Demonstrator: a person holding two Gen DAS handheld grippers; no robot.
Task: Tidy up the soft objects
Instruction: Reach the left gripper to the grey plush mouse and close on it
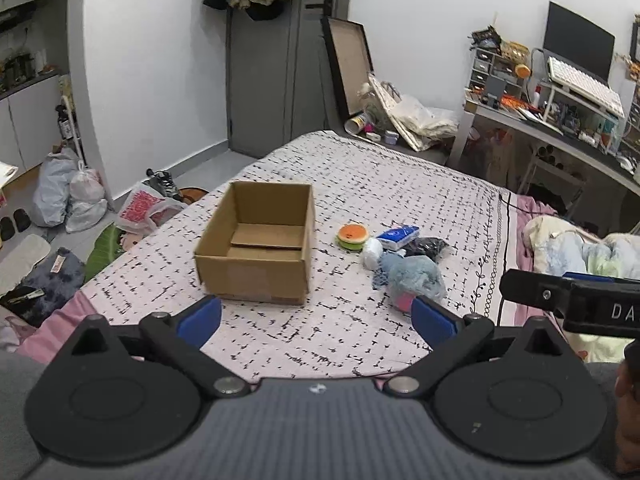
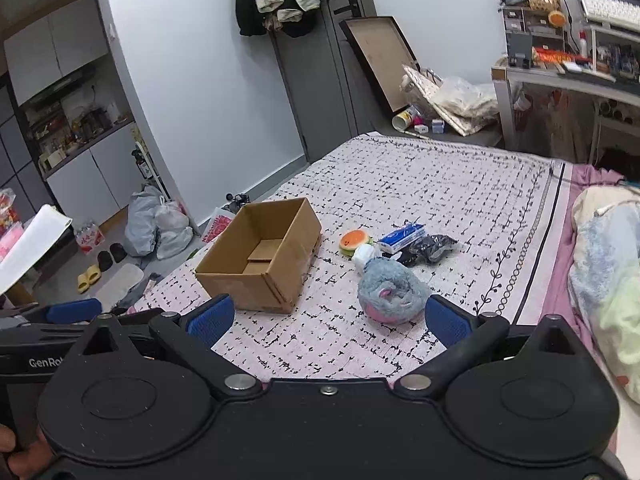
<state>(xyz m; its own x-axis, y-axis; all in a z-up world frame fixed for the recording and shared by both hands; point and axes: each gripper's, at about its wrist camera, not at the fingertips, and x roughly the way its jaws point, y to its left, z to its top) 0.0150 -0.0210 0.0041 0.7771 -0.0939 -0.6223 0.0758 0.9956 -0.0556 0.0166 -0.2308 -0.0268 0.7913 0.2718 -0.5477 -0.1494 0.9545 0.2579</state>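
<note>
While both tools hang above the near edge of the bed (image 1: 400, 184), the left tool (image 1: 316, 316) and right tool (image 2: 330, 316) stand apart and unloaded. Left: cardboard box (image 1: 256, 240), holding nothing. Right: plush toy (image 2: 390, 294), judged light and compressible; grip across its body. Sponge burger (image 1: 353, 236) and tissue pack (image 1: 398, 237) lie beyond.

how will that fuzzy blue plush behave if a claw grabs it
The blue plush looks furry and slumped on the bedspread, so it probably squashes and flops. It likely weighs little. Its rounded body might roll slightly if nudged.
</note>
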